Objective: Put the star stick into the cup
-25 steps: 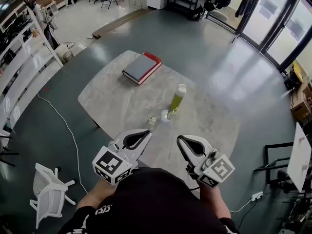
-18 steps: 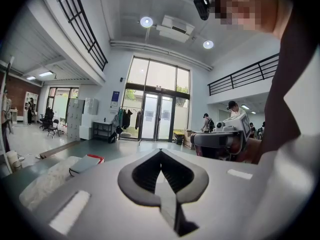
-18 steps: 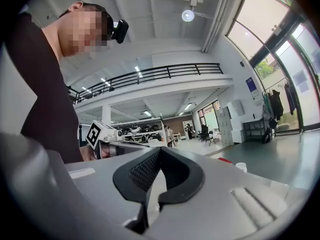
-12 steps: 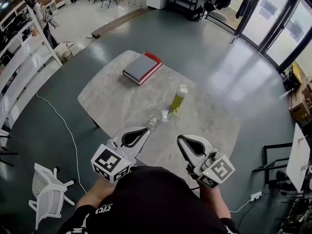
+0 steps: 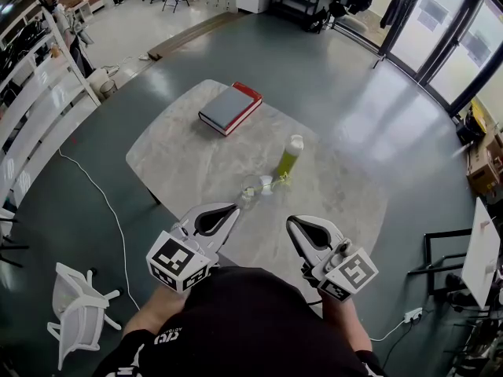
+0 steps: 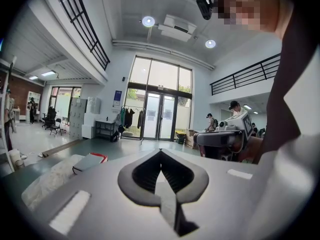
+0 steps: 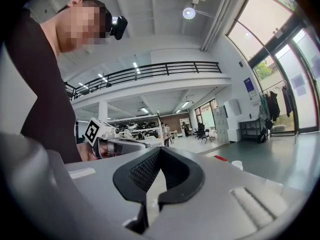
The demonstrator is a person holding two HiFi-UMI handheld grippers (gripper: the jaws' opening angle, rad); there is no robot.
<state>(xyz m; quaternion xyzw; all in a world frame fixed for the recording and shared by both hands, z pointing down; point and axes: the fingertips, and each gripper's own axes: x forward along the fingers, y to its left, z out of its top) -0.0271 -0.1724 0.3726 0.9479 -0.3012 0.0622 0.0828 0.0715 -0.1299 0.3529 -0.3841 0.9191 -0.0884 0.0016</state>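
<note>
Left tool edged slightly left since a sec ago; right tool unmoved. Both tools closed tip-to-tip, empty, on near side of bottle. Worktop holds 1 bottle, 1 star stick at bottle's base, 1 cup just left of it, and 1 book well beyond.

Pale stone-topped table on a glossy dark grey-green floor. Tall glass doors at upper right admit daylight; white shelving lines the left side. 1 white chair lies tipped over near a white cable. Overhead: 2 round ceiling lights and a black-railed balcony.
</note>
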